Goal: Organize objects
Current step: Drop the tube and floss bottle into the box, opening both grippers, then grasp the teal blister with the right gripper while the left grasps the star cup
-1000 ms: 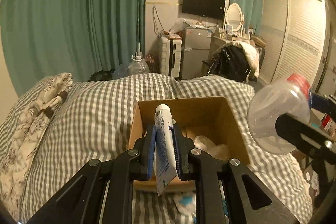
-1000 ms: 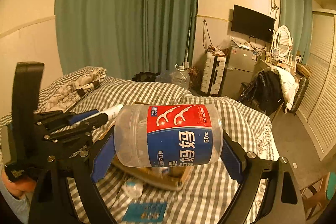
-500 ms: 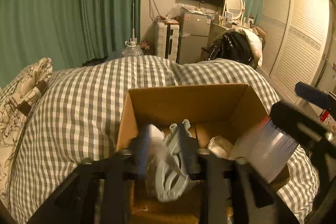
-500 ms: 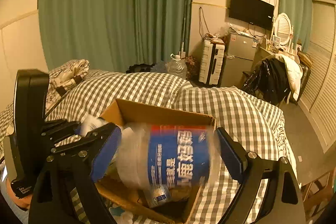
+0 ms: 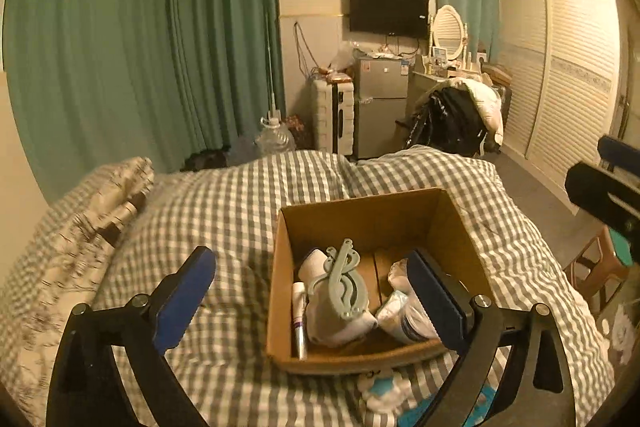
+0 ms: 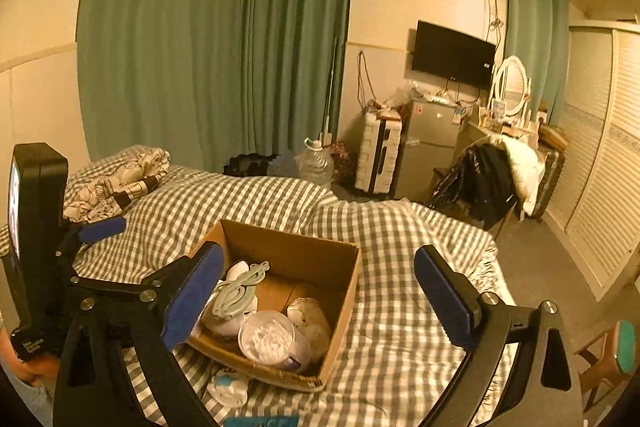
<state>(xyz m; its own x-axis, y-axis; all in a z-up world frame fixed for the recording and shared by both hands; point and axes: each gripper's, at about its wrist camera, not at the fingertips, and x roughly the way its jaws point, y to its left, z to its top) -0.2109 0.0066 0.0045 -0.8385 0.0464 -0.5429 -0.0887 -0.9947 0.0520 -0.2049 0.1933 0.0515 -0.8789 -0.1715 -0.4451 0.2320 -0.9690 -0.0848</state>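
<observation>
Cardboard box [image 5: 360,223]: open-topped, resting on the checked bedspread [image 5: 224,211]. Contents: toothpaste tube [image 5: 298,319] along the left wall, long axis pointing away from the cameras; pale green hanger clip [image 5: 340,283] atop white cloth; floss-pick jar [image 6: 272,343] on its side in the near right corner.

Left gripper [image 5: 312,291]: jaws wide apart, holding nothing, box directly ahead and below.

Right gripper [image 6: 316,291]: jaws wide apart, holding nothing, box just left of centre.

Loose items: white-and-blue packets [image 6: 230,385] on the bedspread at the box's near edge, roughly equally near both grippers; likely next.
</observation>
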